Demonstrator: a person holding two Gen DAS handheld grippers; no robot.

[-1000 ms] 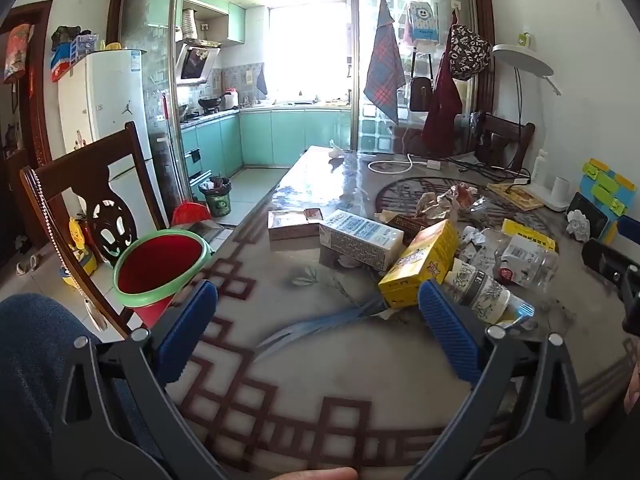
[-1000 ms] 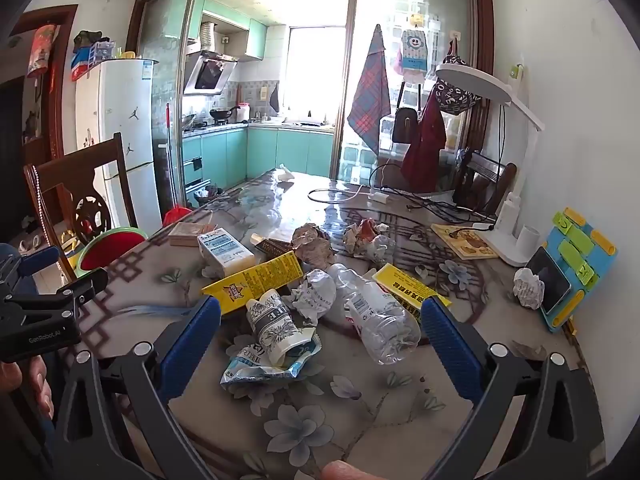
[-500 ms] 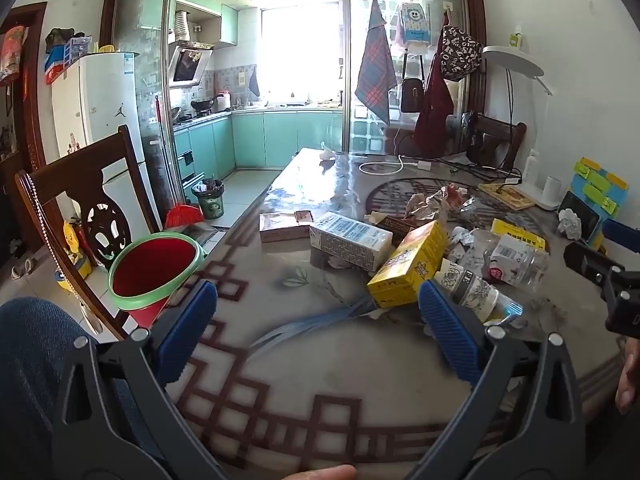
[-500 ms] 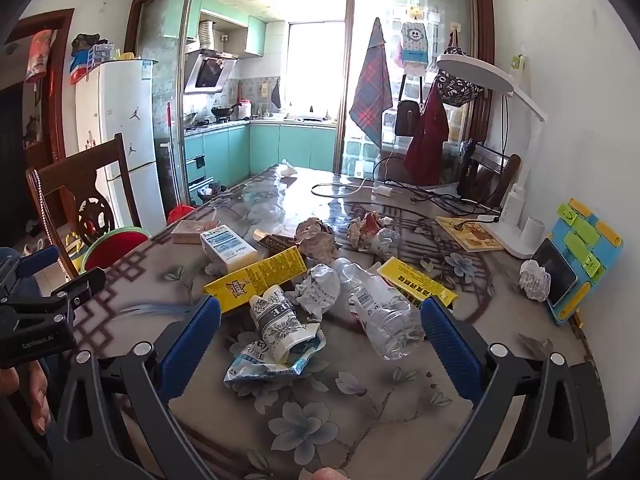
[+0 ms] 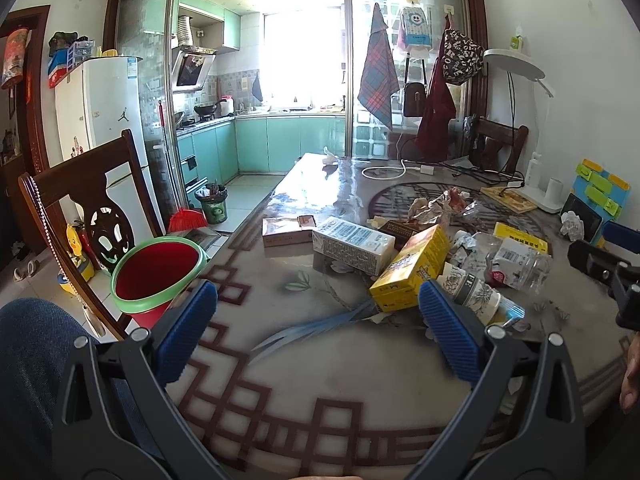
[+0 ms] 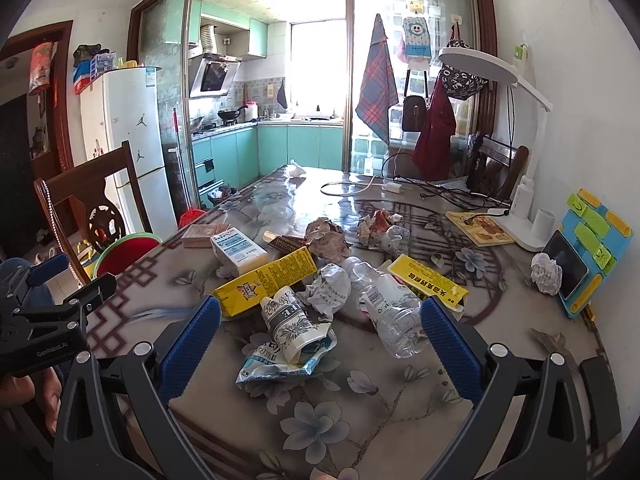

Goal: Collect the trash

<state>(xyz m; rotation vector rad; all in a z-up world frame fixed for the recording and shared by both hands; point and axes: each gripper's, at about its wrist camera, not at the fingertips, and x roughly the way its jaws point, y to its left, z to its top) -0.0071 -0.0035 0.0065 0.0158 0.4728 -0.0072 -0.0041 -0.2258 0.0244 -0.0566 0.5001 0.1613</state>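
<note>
Trash lies piled mid-table: a yellow carton (image 5: 412, 267) (image 6: 266, 285), a white milk box (image 5: 352, 244) (image 6: 239, 250), a crushed paper cup (image 6: 288, 322) (image 5: 472, 292), a clear plastic bottle (image 6: 390, 312) (image 5: 520, 262), crumpled paper balls (image 6: 326, 240) and a flat yellow packet (image 6: 426, 282). A red bucket with a green rim (image 5: 158, 272) (image 6: 124, 252) stands on the chair at the table's left. My left gripper (image 5: 316, 328) is open above the near table edge, holding nothing. My right gripper (image 6: 320, 336) is open just short of the cup and bottle.
A wooden chair (image 5: 84, 196) stands left of the table. A white desk lamp (image 6: 520, 216), a book (image 6: 478, 228), a blue phone stand (image 6: 588, 252) and cables (image 6: 360, 188) occupy the far right. A small brown box (image 5: 286, 230) lies behind the milk box.
Both grippers have drifted slightly back from the pile, and the views have shifted a little. Both stay open and no trash has moved.
</note>
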